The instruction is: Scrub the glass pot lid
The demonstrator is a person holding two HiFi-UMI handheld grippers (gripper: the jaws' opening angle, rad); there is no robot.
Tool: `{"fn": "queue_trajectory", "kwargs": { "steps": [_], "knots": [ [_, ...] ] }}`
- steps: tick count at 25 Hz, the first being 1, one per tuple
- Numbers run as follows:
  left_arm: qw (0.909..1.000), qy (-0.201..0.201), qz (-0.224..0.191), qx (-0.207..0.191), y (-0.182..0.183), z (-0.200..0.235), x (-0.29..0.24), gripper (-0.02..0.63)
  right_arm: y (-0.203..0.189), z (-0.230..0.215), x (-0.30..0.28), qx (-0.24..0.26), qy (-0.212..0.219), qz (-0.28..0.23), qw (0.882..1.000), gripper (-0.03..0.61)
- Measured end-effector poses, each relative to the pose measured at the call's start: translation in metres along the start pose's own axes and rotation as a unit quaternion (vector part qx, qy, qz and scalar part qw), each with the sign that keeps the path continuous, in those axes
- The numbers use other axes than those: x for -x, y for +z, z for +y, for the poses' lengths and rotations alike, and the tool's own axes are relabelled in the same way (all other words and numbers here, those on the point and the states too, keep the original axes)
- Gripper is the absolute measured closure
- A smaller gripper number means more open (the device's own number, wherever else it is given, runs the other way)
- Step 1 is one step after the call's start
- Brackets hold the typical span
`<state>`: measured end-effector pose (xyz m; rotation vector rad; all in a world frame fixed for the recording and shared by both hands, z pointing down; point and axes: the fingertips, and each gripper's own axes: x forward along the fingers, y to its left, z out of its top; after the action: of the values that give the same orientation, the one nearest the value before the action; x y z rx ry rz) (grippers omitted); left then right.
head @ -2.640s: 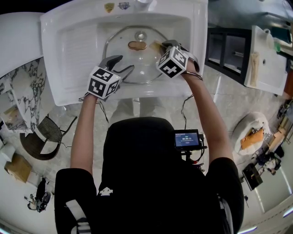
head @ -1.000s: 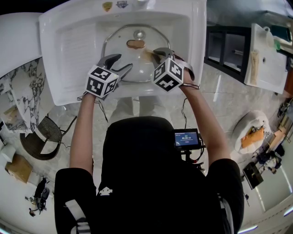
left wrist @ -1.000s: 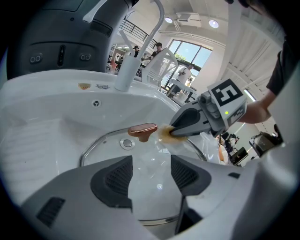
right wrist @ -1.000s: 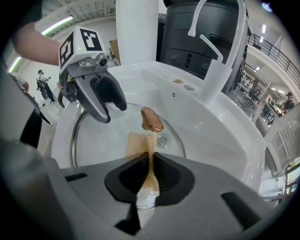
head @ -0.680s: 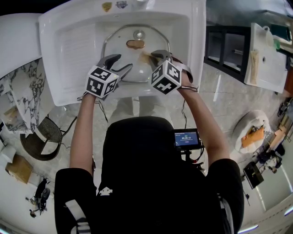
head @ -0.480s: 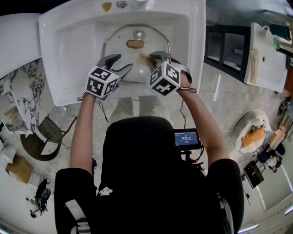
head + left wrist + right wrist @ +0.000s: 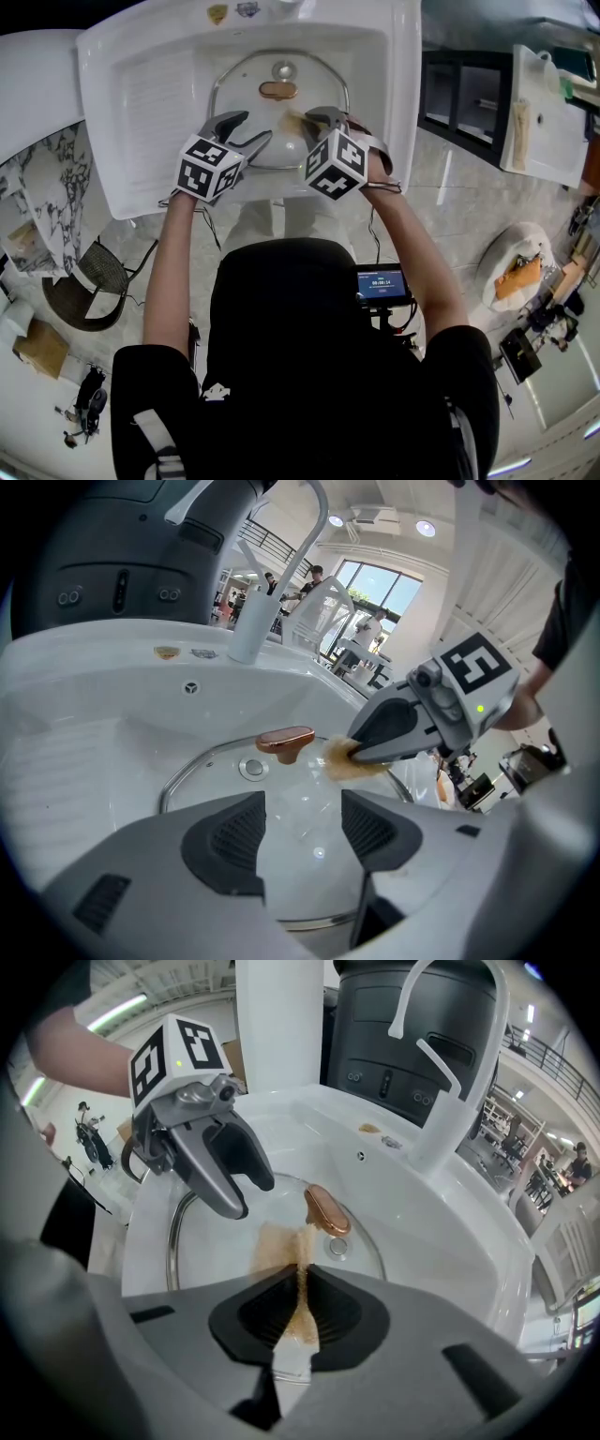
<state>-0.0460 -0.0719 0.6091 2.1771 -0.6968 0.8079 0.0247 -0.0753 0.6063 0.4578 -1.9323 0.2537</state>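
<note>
Right gripper view: scrub pad [image 7: 277,1246] is clenched by the right gripper [image 7: 298,1283] on the glass lid [image 7: 211,1251], handle [image 7: 326,1209] just ahead; left gripper [image 7: 246,1194] held open.

Left tongs [image 7: 255,128] agape; right tongs [image 7: 317,116] clamped (both pitched downward).
</note>
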Motion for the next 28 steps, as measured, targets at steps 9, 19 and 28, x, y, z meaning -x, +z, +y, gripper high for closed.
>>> {"fn": "queue_trajectory", "kwargs": {
  "steps": [9,19,28],
  "knots": [
    [1.0000,-0.002,0.000,0.001,0.001,-0.001,-0.001,0.363,-0.006,-0.013,-0.004,-0.005,-0.013,0.012,1.000,0.560],
    [1.0000,-0.003,-0.001,0.000,0.001,0.000,0.000,0.365,-0.016,-0.035,-0.012,-0.014,-0.030,0.034,0.999,0.560],
    [1.0000,-0.001,-0.003,-0.001,0.001,0.000,0.001,0.365,-0.020,-0.049,-0.018,-0.027,-0.043,0.041,0.998,0.560]
  ]
}}
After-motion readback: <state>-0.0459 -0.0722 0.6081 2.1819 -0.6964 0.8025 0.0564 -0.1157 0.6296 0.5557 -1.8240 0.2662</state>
